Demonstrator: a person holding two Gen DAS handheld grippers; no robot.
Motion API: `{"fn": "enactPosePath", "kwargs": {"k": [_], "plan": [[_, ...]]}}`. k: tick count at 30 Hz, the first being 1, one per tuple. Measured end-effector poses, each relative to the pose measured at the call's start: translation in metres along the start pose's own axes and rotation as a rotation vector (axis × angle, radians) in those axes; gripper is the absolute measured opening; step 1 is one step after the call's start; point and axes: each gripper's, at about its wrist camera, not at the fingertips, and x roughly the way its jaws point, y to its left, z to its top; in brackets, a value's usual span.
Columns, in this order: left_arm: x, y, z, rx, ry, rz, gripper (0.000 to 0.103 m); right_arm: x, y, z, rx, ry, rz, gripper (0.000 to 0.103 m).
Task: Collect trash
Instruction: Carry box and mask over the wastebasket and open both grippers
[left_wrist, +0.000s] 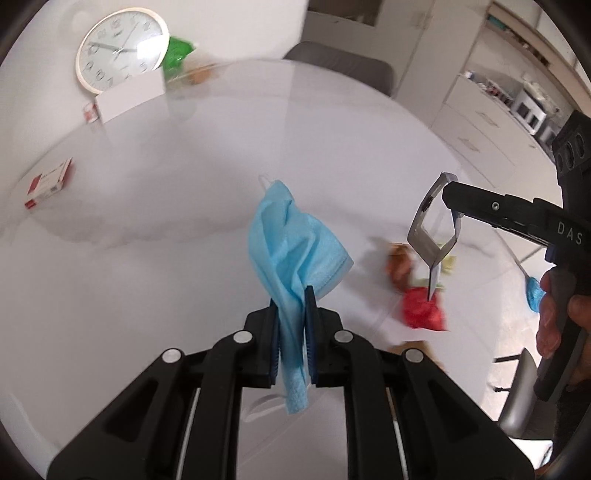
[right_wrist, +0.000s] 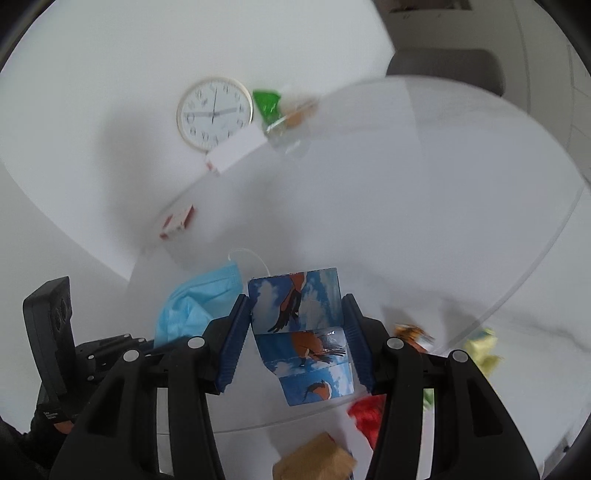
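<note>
A crumpled light-blue face mask hangs pinched at the lower centre of the left wrist view, its white ear loop at the top. A flattened paper carton printed with blue sky, clouds and a brown bird sits at the lower centre of the right wrist view, creased into folds. Red, yellow and orange wrappers lie blurred on the counter at right.

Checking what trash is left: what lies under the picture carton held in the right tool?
Below the picture carton a red wrapper and a brown box show beyond the table edge. Anything directly behind the carton is covered.
</note>
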Motion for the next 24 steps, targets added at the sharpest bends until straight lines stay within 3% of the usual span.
{"fn": "enactPosePath", "kwargs": {"k": [7, 13, 16, 22, 23, 24], "plan": [[-0.018, -0.086, -0.002, 0.147, -0.005, -0.157, 0.011, -0.097, -0.039, -0.058, 0.089, -0.077, -0.174, 0.051], [-0.018, -0.164, -0.018, 0.305, 0.017, -0.265, 0.011, -0.166, -0.111, -0.145, 0.272, -0.068, -0.405, 0.051], [-0.017, -0.198, -0.026, 0.371, 0.036, -0.317, 0.011, -0.181, -0.148, -0.195, 0.381, -0.022, -0.500, 0.051], [-0.017, -0.251, -0.049, 0.470, 0.086, -0.392, 0.011, -0.169, -0.198, -0.259, 0.529, 0.068, -0.568, 0.053], [-0.015, -0.258, -0.050, 0.480, 0.096, -0.396, 0.011, -0.168, -0.204, -0.266, 0.554, 0.085, -0.571, 0.057], [-0.013, -0.267, -0.053, 0.494, 0.111, -0.400, 0.011, -0.165, -0.211, -0.272, 0.583, 0.103, -0.584, 0.069]]}}
